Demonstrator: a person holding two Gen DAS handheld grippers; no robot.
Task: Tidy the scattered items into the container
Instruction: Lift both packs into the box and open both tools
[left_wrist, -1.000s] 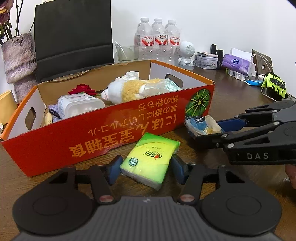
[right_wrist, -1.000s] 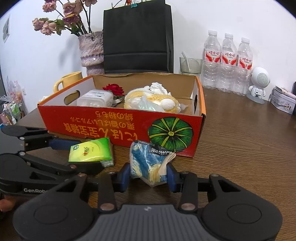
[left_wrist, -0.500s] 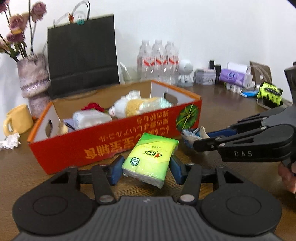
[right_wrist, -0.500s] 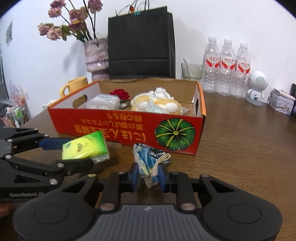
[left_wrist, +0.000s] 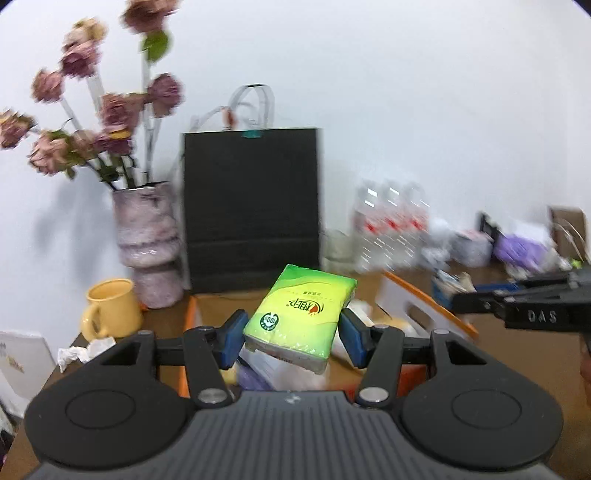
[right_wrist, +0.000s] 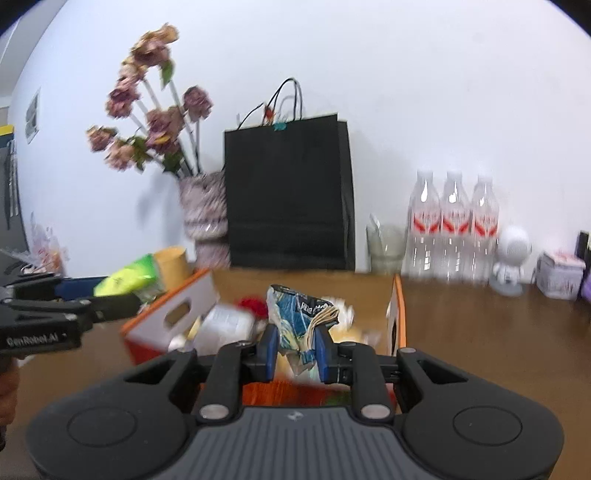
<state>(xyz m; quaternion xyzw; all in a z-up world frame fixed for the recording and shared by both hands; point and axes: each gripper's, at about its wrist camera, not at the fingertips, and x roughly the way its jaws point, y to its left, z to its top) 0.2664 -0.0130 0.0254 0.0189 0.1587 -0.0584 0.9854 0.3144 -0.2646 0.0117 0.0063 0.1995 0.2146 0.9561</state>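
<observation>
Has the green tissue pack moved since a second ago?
Yes. The green tissue pack, clamped in the left hand-held gripper, has gone up from the table beside the orange box to above its rim.

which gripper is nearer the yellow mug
Left. The left gripper, shut on the green tissue pack, is on the mug's side of the box. The right gripper, holding a blue wrapper, is farther across.

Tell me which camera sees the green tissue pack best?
The left wrist view. There the green tissue pack sits front and centre between the left gripper fingers, its printed top facing the camera. The right wrist view shows it only as a small blurred patch at the left edge, partly behind a black arm.
</observation>
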